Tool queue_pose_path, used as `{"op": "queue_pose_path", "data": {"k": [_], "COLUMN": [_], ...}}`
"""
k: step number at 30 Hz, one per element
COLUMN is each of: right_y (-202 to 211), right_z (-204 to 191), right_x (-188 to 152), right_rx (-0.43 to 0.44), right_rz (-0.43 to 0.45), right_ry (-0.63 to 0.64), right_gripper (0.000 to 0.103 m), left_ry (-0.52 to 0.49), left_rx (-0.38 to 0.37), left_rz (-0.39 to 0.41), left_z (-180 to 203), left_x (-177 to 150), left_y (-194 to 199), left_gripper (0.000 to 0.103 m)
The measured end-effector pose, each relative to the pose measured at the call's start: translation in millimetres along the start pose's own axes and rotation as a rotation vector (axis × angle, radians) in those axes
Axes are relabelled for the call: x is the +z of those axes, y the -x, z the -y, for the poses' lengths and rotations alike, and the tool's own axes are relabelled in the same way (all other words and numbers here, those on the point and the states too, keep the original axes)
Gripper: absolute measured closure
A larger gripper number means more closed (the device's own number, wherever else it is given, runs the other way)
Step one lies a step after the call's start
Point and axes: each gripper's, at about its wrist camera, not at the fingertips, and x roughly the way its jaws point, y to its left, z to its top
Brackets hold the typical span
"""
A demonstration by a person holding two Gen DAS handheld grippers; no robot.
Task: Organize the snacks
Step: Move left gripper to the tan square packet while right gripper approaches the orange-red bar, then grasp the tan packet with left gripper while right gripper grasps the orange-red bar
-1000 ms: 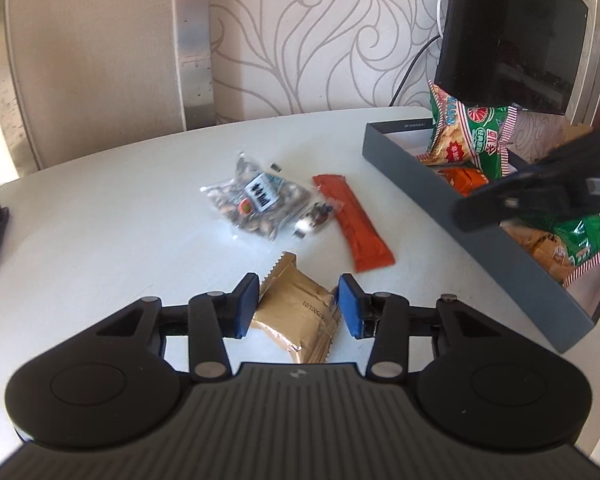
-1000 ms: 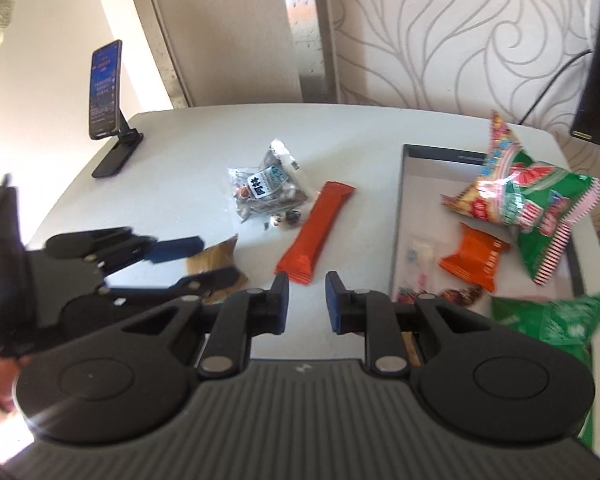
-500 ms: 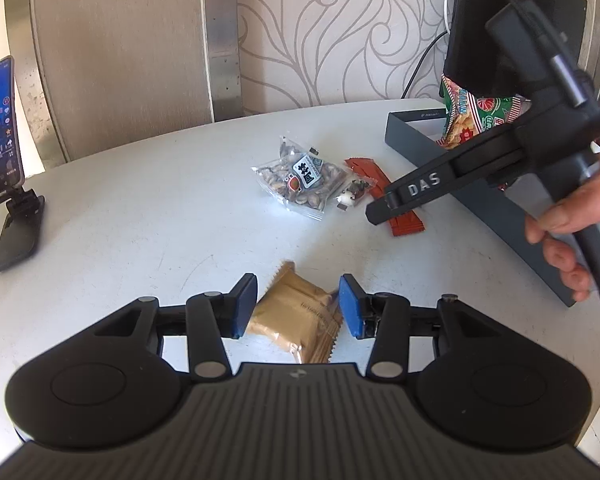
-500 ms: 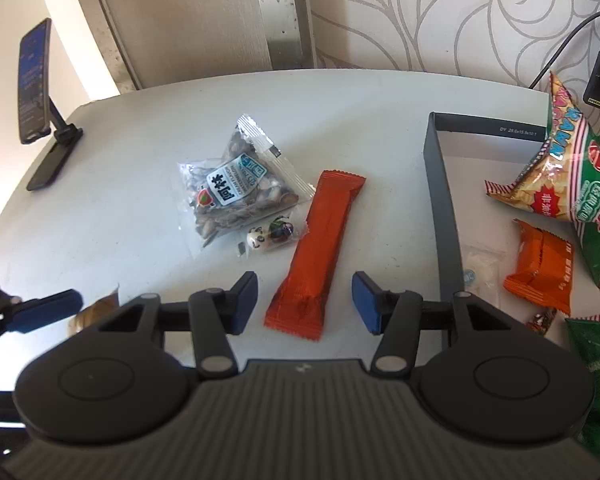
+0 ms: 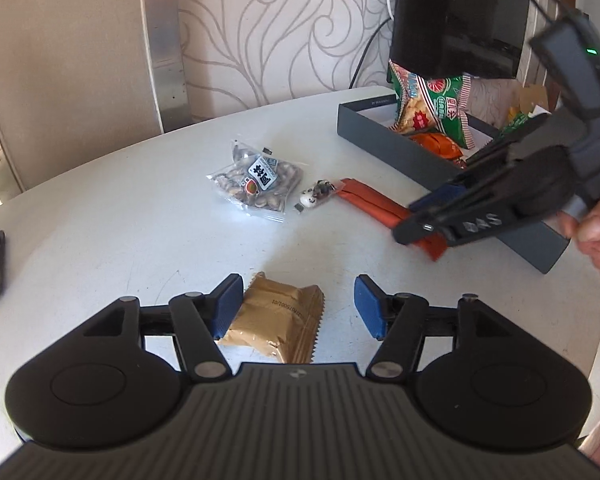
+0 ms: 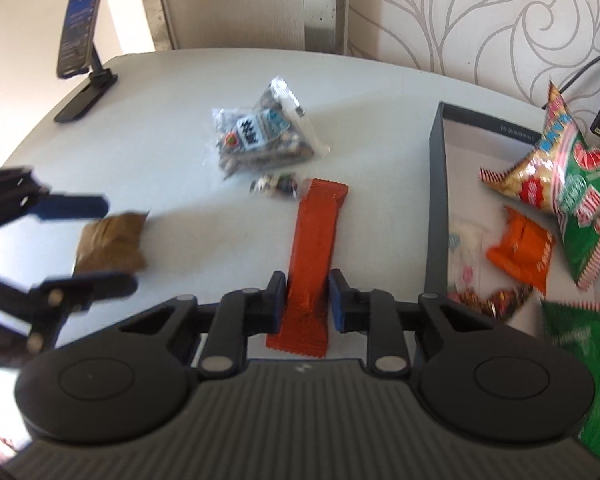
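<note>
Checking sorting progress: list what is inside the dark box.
Inside the dark box: a green-and-red chip bag, an orange packet, small wrapped candies, another green bag. Anything beneath them is hidden.

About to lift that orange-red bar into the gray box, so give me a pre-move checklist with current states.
1. Right gripper astride the orange-red bar: ok, jaws closing on its near end.
2. Firm grip: cannot tell.
3. Gray box has free floor: ok, bare patch by its near wall.
4. Small candy beside the bar's far end: not ok, may touch it.
5. Left gripper clear of the lift: ok, jaws opening around the tan packet.
</note>
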Motion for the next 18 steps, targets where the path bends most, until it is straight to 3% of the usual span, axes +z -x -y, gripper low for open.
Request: {"op": "queue_pose_path", "data": {"k": [10,13,16,18], "right_y": [27.4,26.9,24.7,21.3], "right_z": [-10.2,-12.5,-13.2,-13.3], "right_x": [-35.6,-34.9,-30.2,-25.6], "right_rx": [0.028,0.015,-0.019,-0.042], "right_rz": [-0.008,-0.008,0.001,0.010], "right_ry": [0.018,0.002,-0.021,-0.020], "right_gripper": [0.077,0.074,0.055,0.051], "left_ry": [0.022,0.040,0.056,0.064], "left_rx": [0.012,0.030,0.053,0.066], "left_rz": [-0.052,-0.055,-0.051,-0.052], "left_z": [-10.1,-6.8,-1.4,1.9], "left_x": [-11.3,-15.4,-17.3,-17.2], "left_y": [-9.9,-10.0,-8.7,-8.3], "left_gripper": [0.036,0.043,0.045,0.047]}}
